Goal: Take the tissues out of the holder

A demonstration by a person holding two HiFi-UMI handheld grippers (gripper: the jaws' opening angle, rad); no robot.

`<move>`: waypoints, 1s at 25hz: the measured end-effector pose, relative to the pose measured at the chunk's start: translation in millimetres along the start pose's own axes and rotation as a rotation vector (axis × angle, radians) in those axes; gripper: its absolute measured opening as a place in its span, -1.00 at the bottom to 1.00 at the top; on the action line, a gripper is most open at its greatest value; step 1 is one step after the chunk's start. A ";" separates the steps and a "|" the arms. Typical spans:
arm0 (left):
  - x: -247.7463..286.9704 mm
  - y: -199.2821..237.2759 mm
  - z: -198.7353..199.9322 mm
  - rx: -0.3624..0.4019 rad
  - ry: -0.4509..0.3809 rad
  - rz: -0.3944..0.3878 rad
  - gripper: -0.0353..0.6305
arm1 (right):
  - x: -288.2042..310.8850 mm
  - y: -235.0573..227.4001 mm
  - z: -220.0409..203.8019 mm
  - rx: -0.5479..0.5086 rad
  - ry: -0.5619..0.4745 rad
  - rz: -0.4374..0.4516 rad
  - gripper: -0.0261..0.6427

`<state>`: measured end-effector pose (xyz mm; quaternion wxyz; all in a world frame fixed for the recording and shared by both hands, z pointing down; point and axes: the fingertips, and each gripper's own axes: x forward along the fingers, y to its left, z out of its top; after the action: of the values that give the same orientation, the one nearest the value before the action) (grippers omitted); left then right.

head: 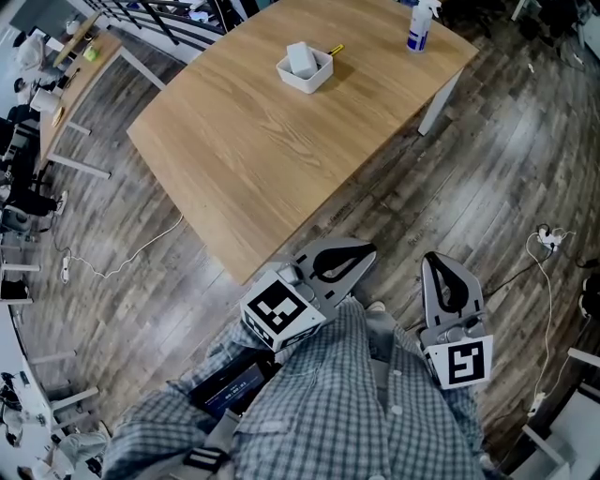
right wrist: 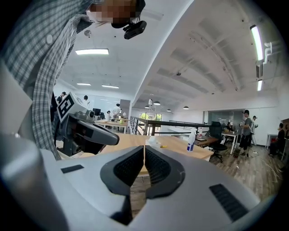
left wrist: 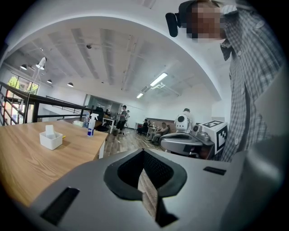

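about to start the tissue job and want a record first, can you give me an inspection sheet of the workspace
surface: wooden table
job's things: white holder with tissues standing in it, on the table's far side
clutter: spray bottle at a far corner; small yellow thing by the holder, too small to tell
grippers: left gripper and right gripper both shut, empty, short of the table's near edge
cables: white cable on the floor at left; another cable at right
surroundings: wood floor, other desks, people in the background
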<state>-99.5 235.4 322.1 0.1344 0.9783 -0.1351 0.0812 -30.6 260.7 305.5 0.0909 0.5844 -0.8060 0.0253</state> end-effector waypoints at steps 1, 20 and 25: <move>-1.4 1.5 -0.1 -0.001 0.000 -0.002 -0.88 | 1.4 0.7 0.5 0.000 0.000 -0.004 -0.87; -30.0 24.7 1.7 0.018 -0.033 -0.028 -0.88 | 17.3 23.8 -2.3 -0.048 0.041 -0.068 -0.87; -30.6 26.5 0.0 0.000 -0.040 -0.027 -0.88 | 17.6 22.3 -1.3 -0.034 0.057 -0.074 -0.87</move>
<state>-136.1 218.2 322.5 0.1328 0.9815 -0.1245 0.0600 -56.8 251.4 311.3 0.1245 0.6111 -0.7813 0.0246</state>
